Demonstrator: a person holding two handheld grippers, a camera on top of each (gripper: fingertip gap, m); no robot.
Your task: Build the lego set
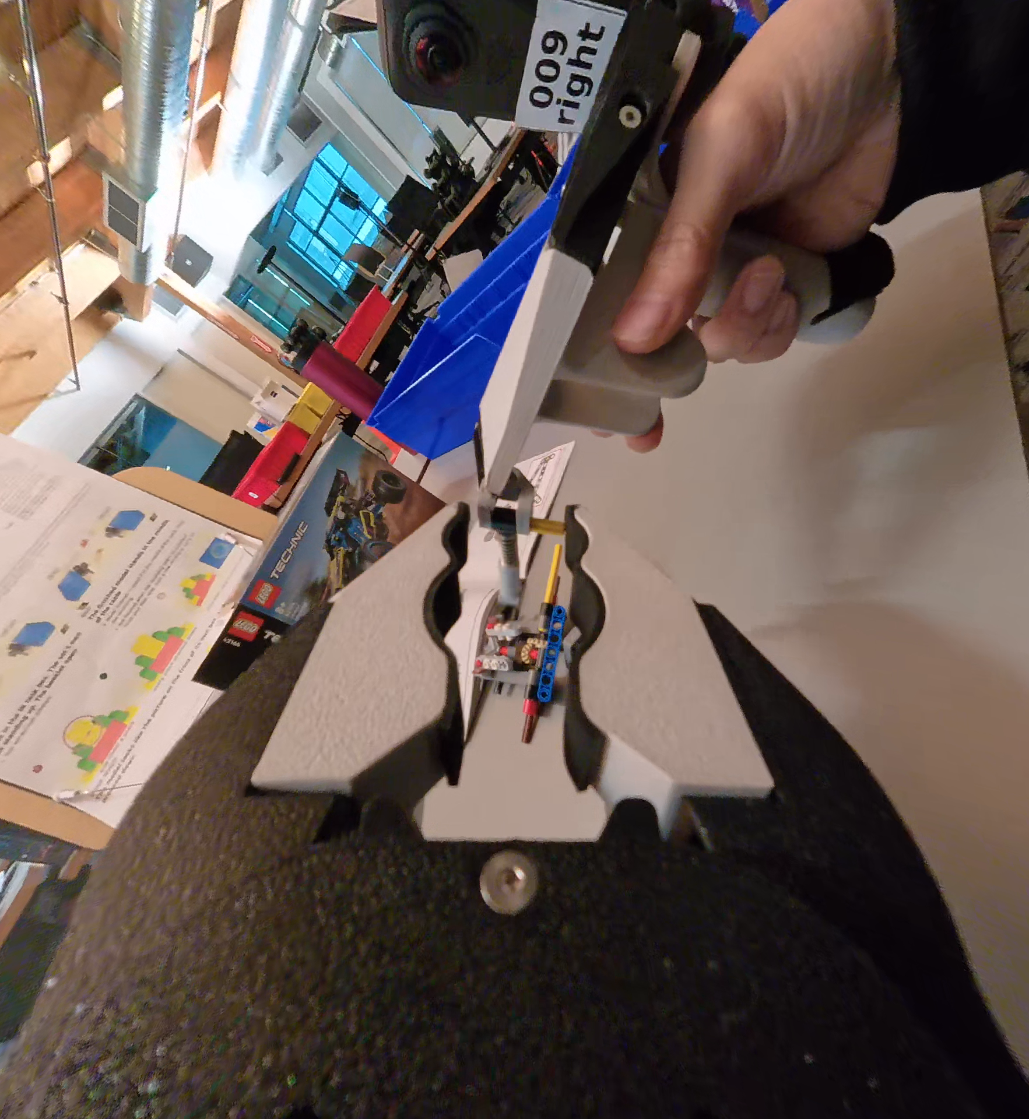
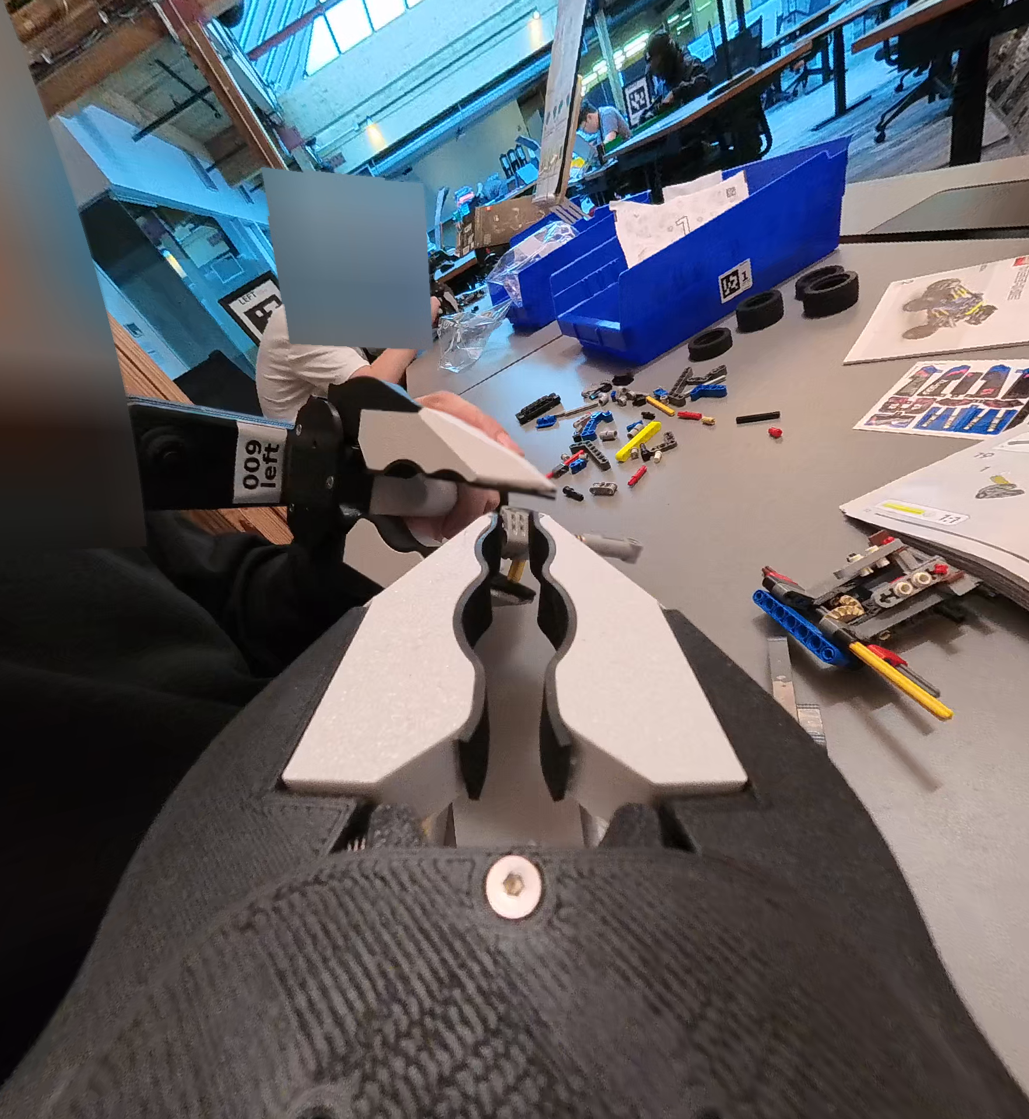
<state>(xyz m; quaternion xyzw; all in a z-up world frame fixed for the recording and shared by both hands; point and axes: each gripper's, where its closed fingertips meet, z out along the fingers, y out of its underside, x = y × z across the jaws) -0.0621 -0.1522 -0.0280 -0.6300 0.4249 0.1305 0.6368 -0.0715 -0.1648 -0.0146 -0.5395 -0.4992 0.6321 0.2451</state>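
The right gripper (image 2: 513, 533) is clamped on a small grey Lego piece (image 2: 515, 531) with a yellow pin below it, held above a grey table (image 2: 711, 545) in a large open workshop with exposed ducts, wooden beams and rows of desks. The left gripper (image 2: 545, 484) reaches in just beside that piece, its jaws nearly together at the tips; whether they pinch anything cannot be told.

The right wrist view shows the work surface. A half-built Lego chassis (image 2: 851, 611) with a blue beam and a long yellow axle lies against an open instruction booklet (image 2: 984, 514). Beyond the chassis, loose parts (image 2: 627, 424) are scattered, with four black tyres (image 2: 760, 309), blue bins (image 2: 681, 284), a sticker sheet (image 2: 960, 399) and a leaflet (image 2: 954, 309) farther off. A person sits behind the left gripper.

The left wrist view, steeply tilted, shows what the other does not: the Lego box (image 1: 318, 563) and a printed sheet of brick pictures (image 1: 75, 605) on cardboard, left of the chassis (image 1: 530, 654), and a hand (image 1: 772, 212) gripping the right gripper's handle.
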